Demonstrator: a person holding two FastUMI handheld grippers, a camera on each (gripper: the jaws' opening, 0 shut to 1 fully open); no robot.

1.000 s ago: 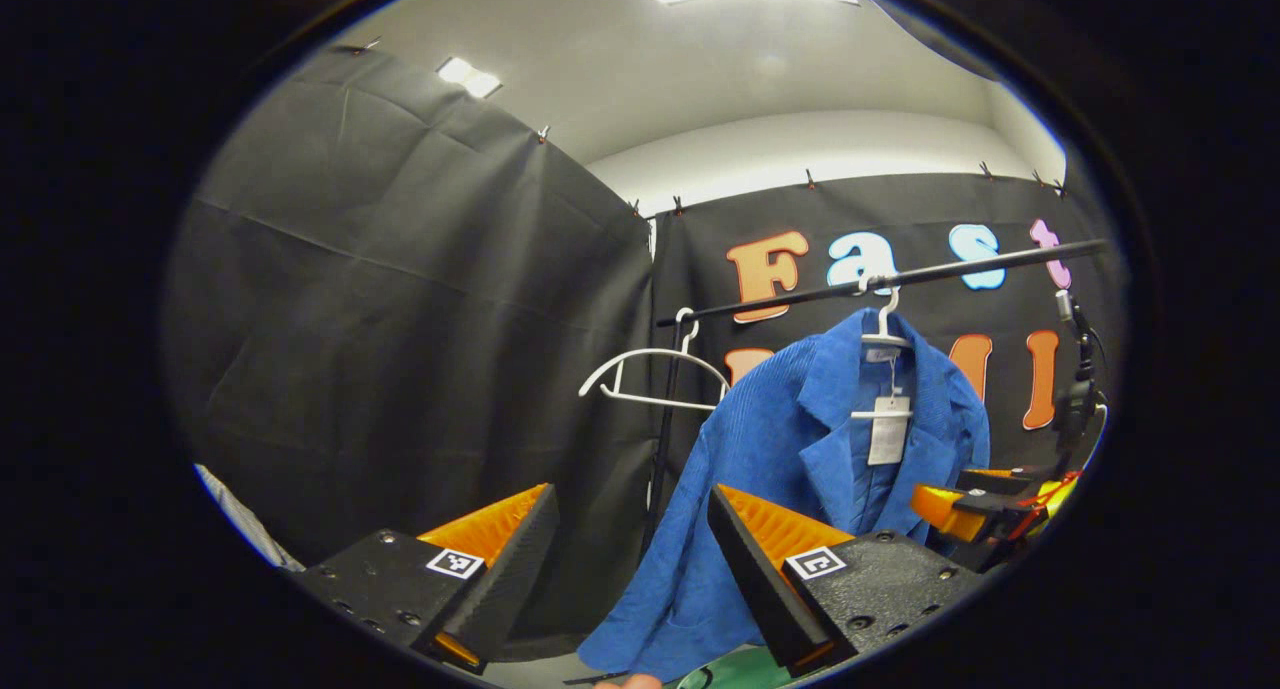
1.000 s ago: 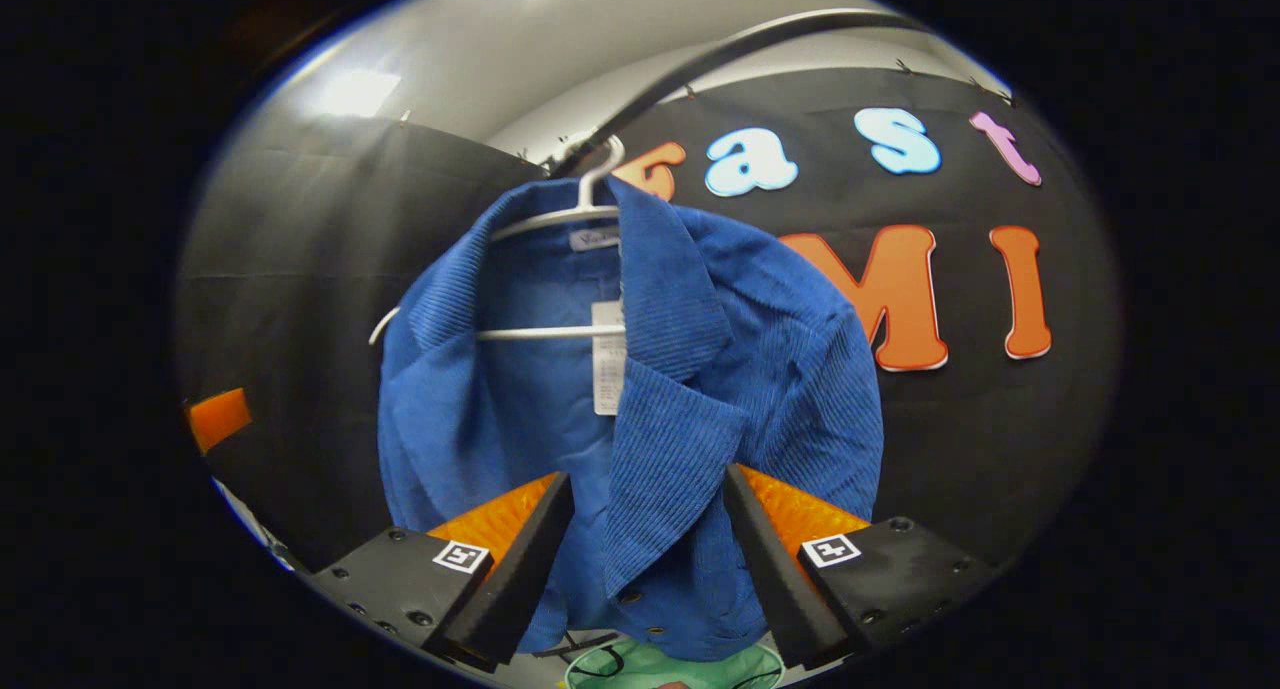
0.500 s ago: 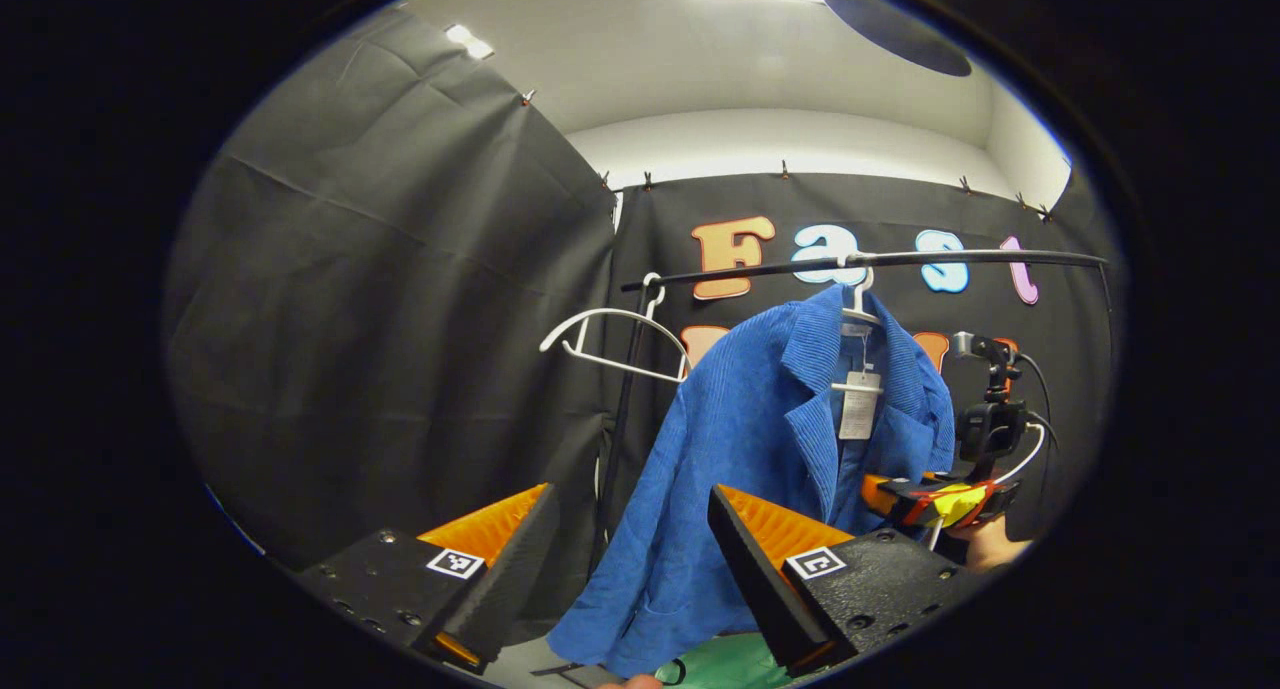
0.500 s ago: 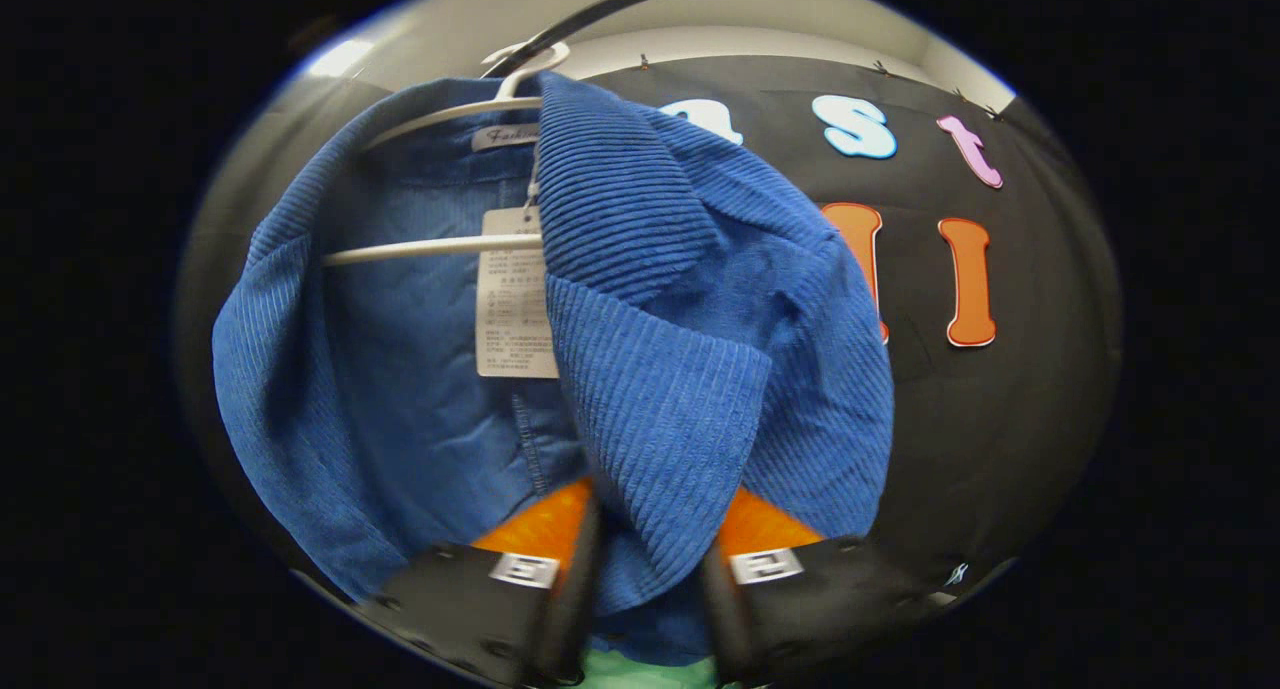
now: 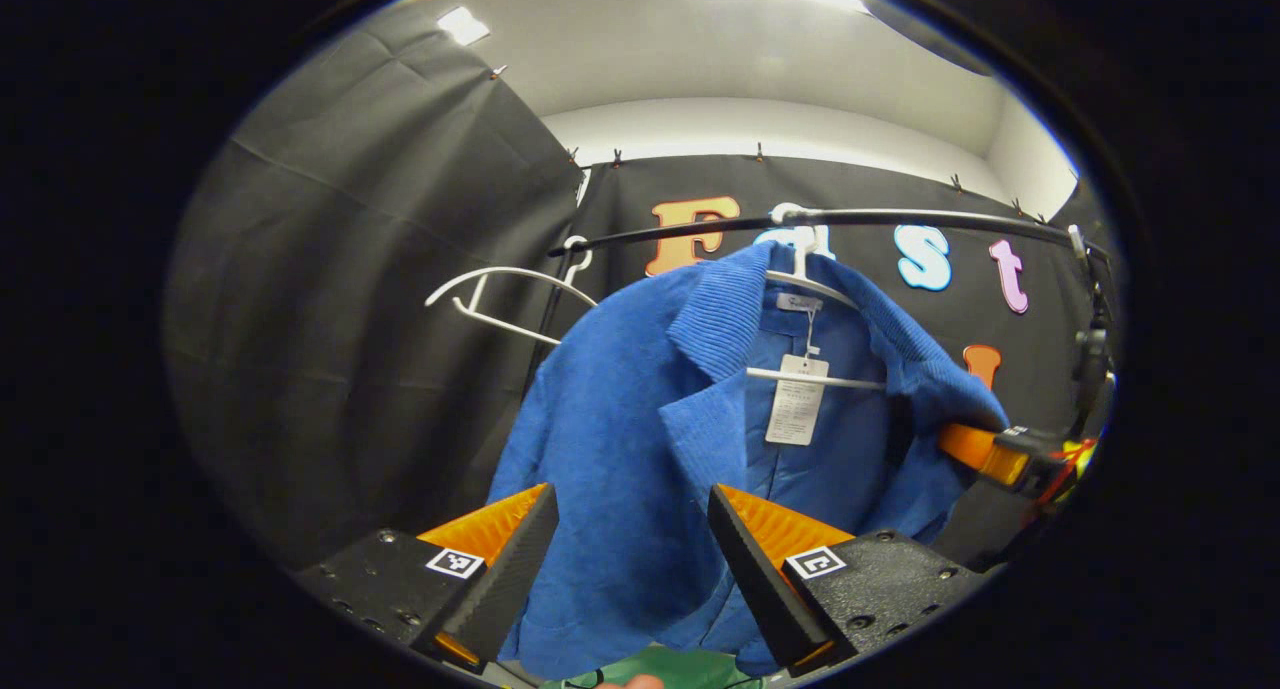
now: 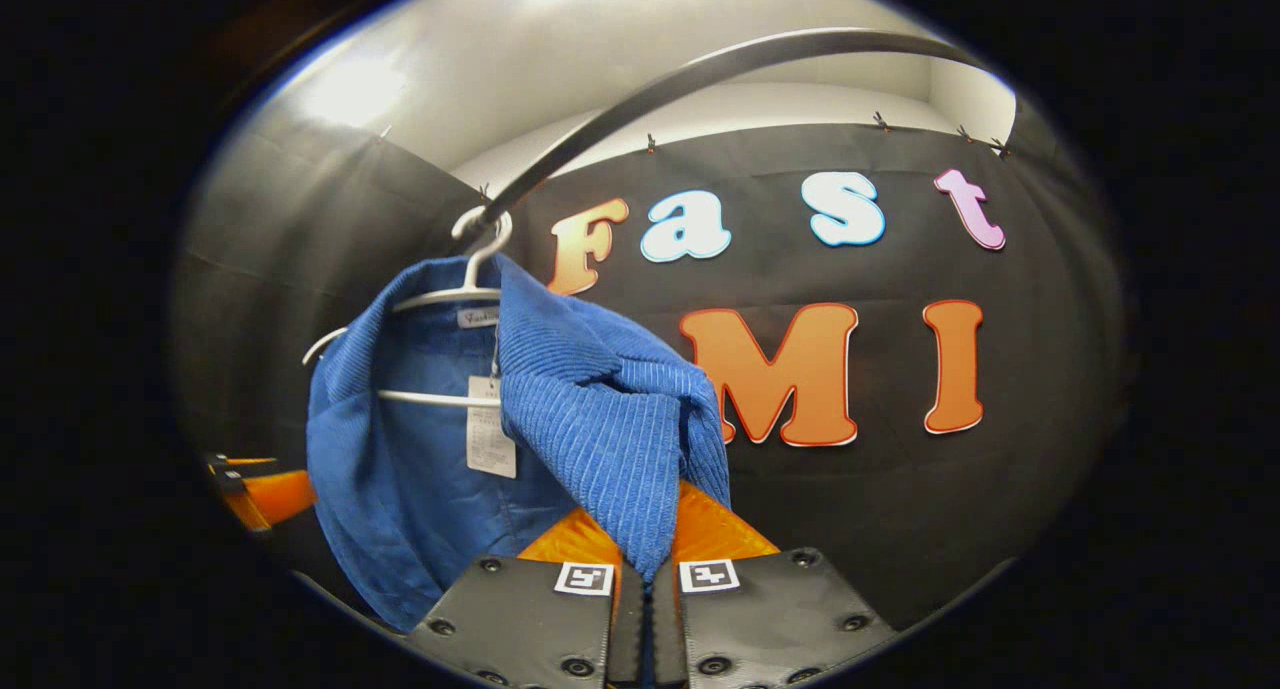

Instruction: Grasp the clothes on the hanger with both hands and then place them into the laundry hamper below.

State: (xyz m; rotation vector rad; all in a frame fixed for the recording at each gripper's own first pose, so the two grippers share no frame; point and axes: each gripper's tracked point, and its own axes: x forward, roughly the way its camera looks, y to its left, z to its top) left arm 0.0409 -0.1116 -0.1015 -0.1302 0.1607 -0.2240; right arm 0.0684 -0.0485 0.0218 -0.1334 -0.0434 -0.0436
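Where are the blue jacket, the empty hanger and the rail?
blue jacket (image 5: 620, 419): left gripper view, front panel.
empty hanger (image 5: 500, 274): left gripper view, upper arm.
rail (image 5: 900, 217): left gripper view, bar right of the jacket's hook.

jacket (image 5: 640, 439) on hanger (image 5: 815, 289) on rail (image 5: 900, 219) | spare hanger (image 5: 500, 289) left | hamper (image 5: 680, 669) below

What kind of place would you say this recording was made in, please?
Probably a staged recording booth, not a home: black cloth walls pinned up all round, a bare clothes rail holding a blue jacket and an empty white hanger.
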